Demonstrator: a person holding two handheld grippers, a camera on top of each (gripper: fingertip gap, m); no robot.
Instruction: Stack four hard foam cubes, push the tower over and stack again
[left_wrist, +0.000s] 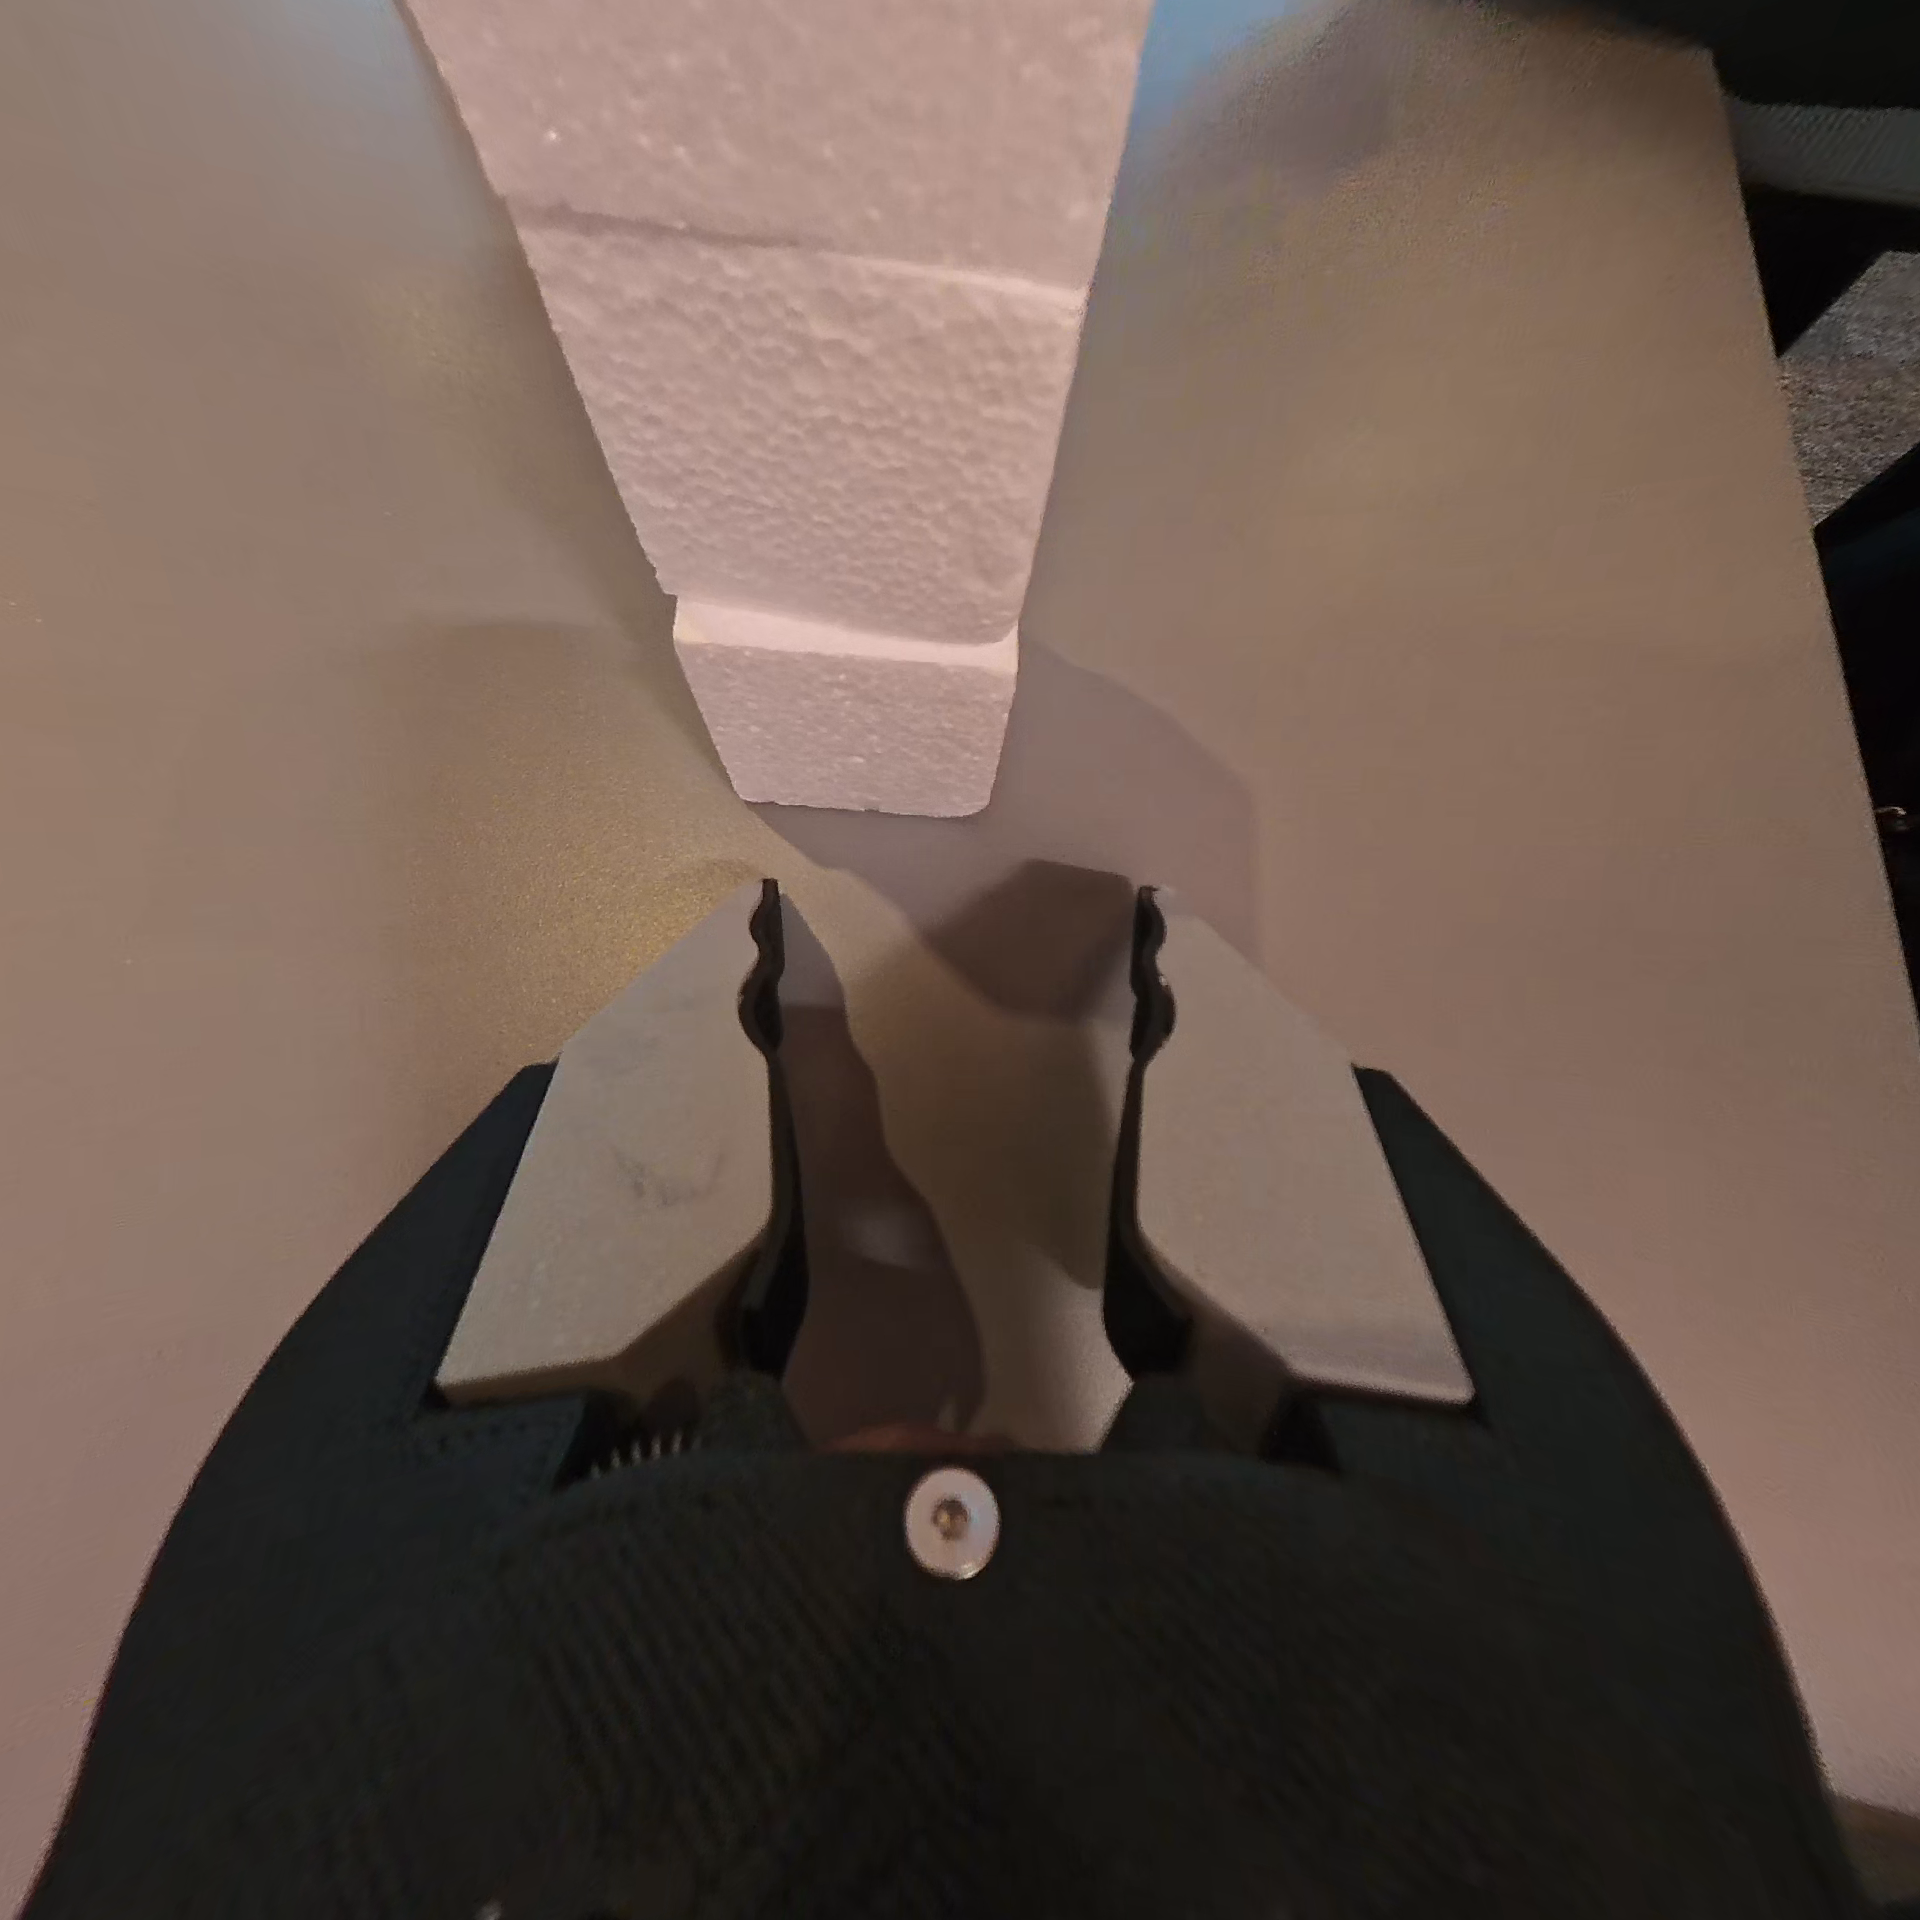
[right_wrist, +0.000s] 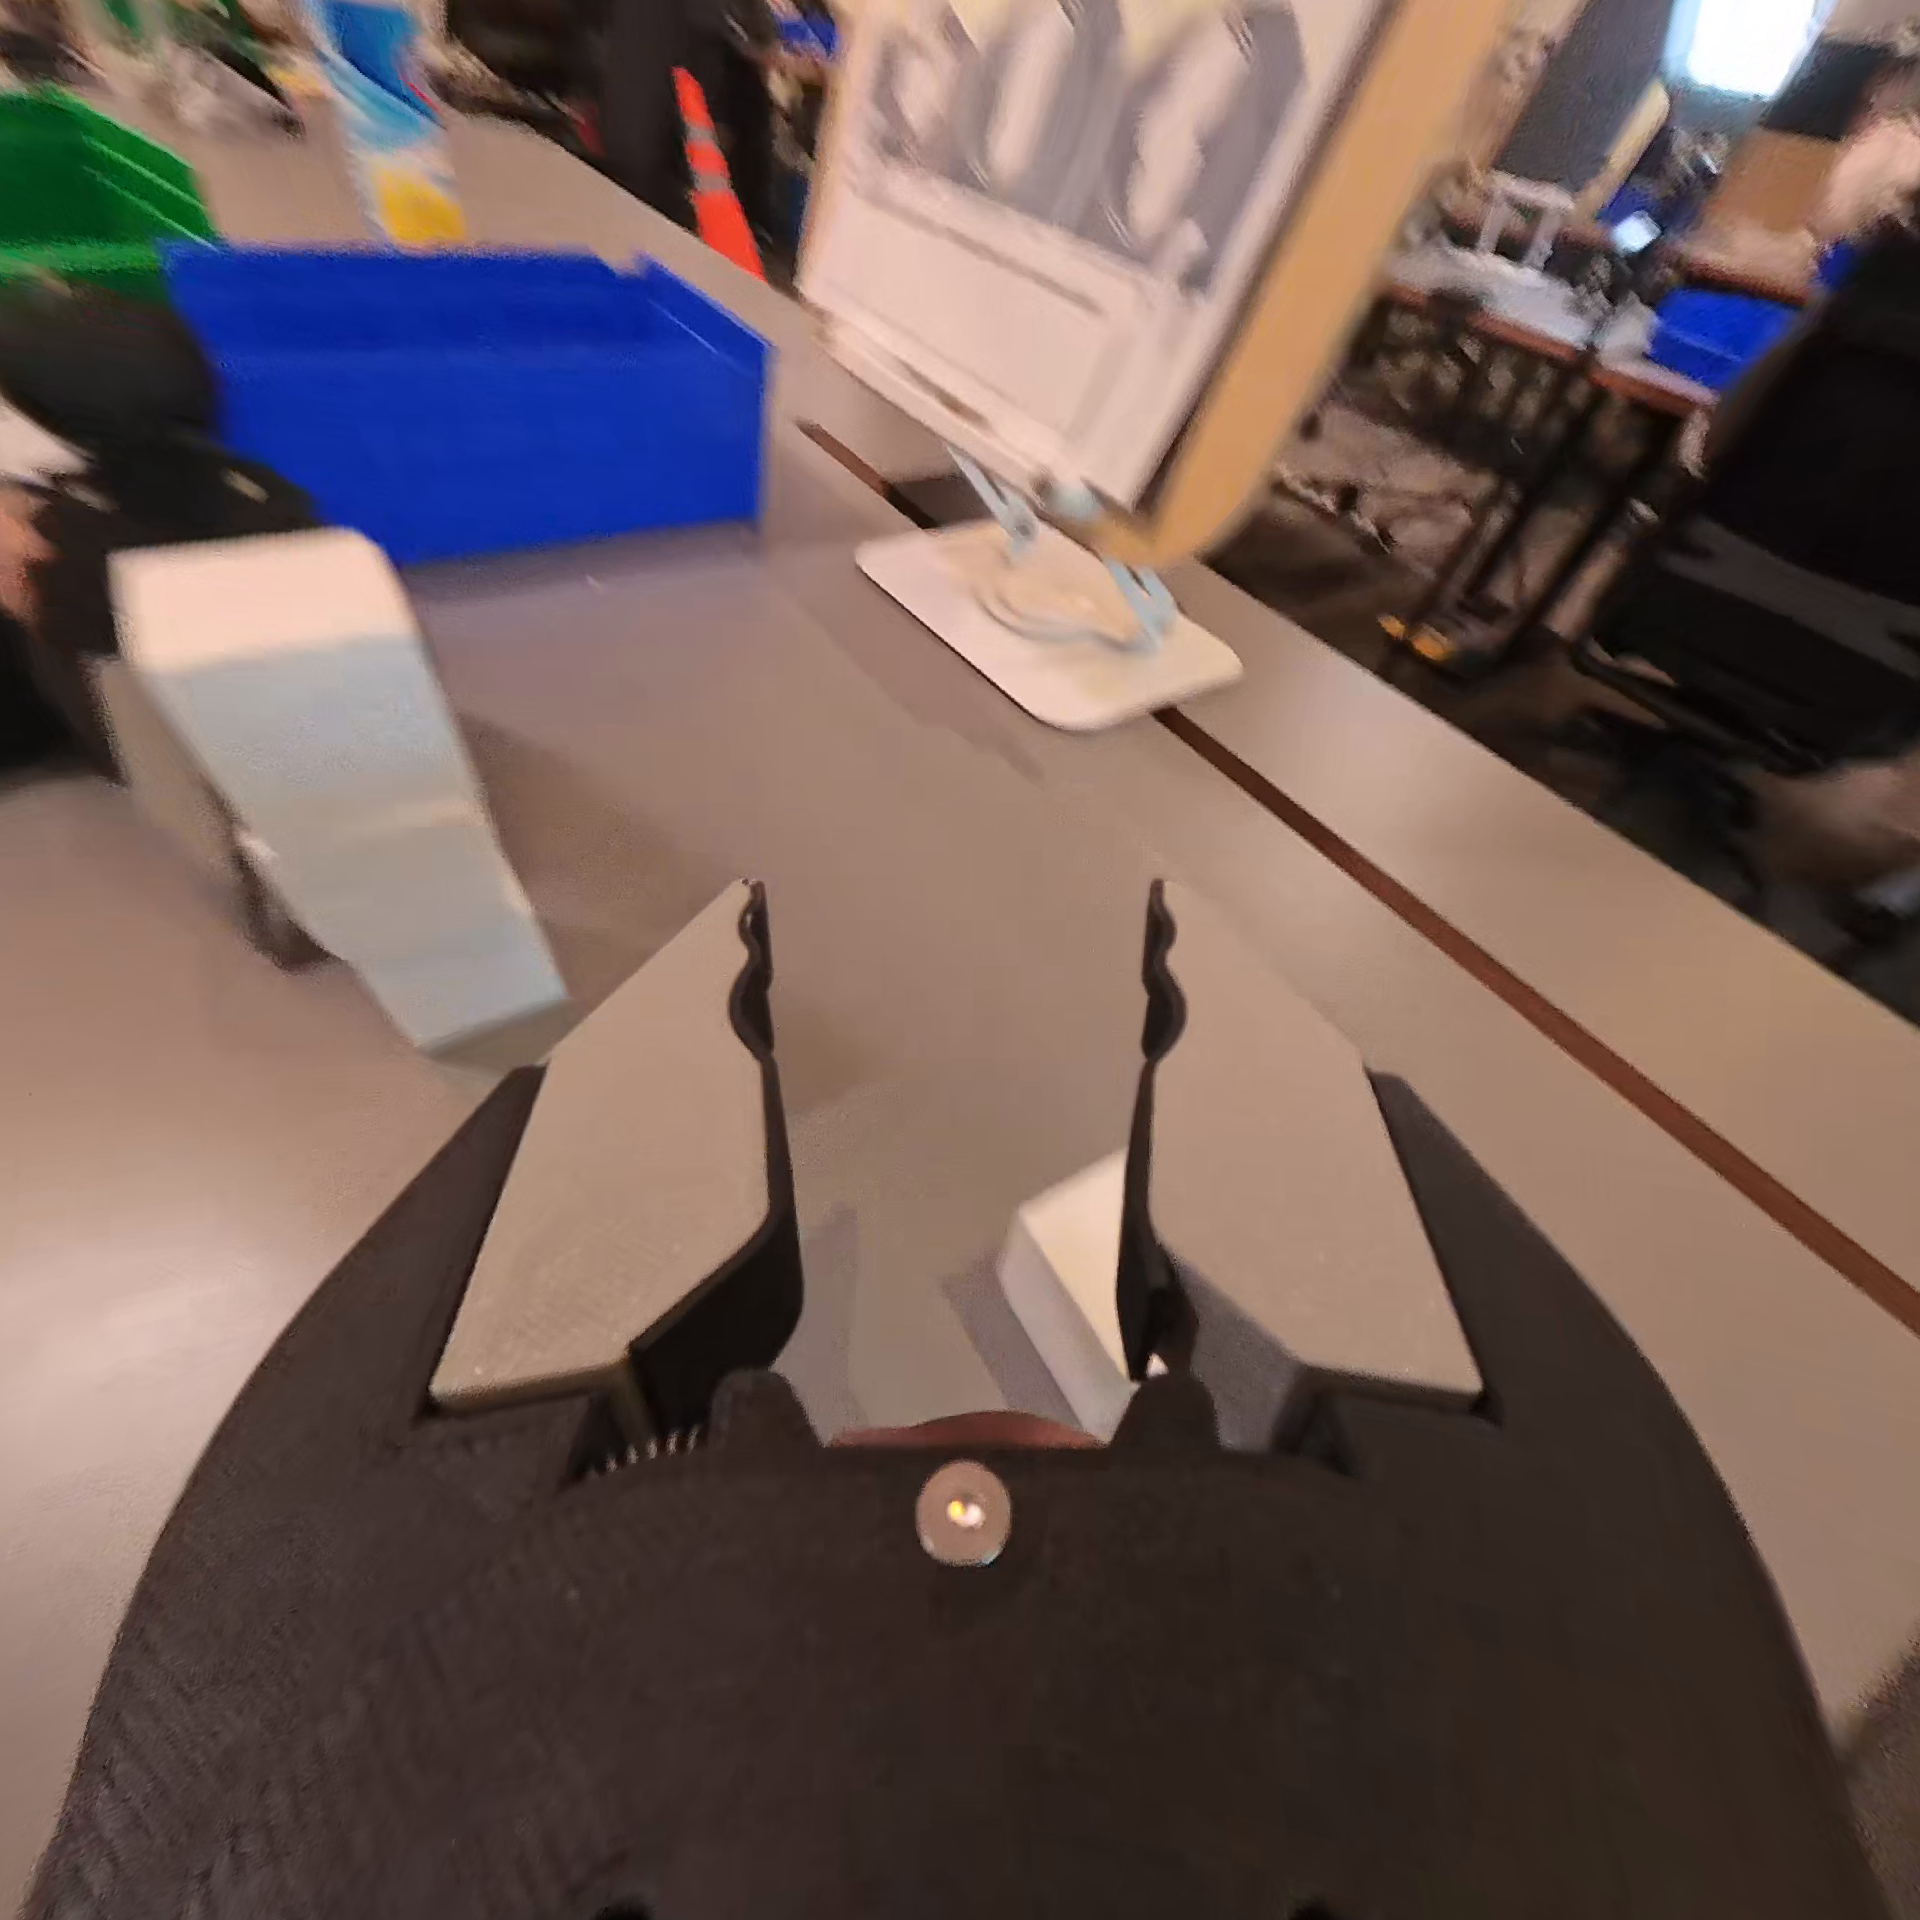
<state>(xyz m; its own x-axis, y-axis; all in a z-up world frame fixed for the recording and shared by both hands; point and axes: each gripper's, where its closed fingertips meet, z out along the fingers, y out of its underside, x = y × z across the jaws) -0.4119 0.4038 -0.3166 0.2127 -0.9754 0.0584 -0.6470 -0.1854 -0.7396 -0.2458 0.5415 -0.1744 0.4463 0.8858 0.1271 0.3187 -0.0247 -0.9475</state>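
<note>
A tower of white foam cubes (left_wrist: 831, 436) stands on the grey table. Three stacked cubes show in the left wrist view, and the top one runs out of frame. My left gripper (left_wrist: 956, 873) is open and empty, its tips just short of the bottom cube (left_wrist: 862, 727). In the right wrist view the tower (right_wrist: 312, 779) stands blurred at the left. My right gripper (right_wrist: 956, 904) is open and empty. A loose foam cube (right_wrist: 1070, 1278) lies on the table below it, seen between the fingers near the right finger.
A blue bin (right_wrist: 468, 395) and a green bin (right_wrist: 83, 187) stand behind the tower. A panel on a white stand (right_wrist: 1049, 623) sits by the table seam (right_wrist: 1558, 1018). An orange cone (right_wrist: 717, 177) is far back. The table edge (left_wrist: 1787, 520) runs along the right. My hands' fingertips stand some 25 cm from each other.
</note>
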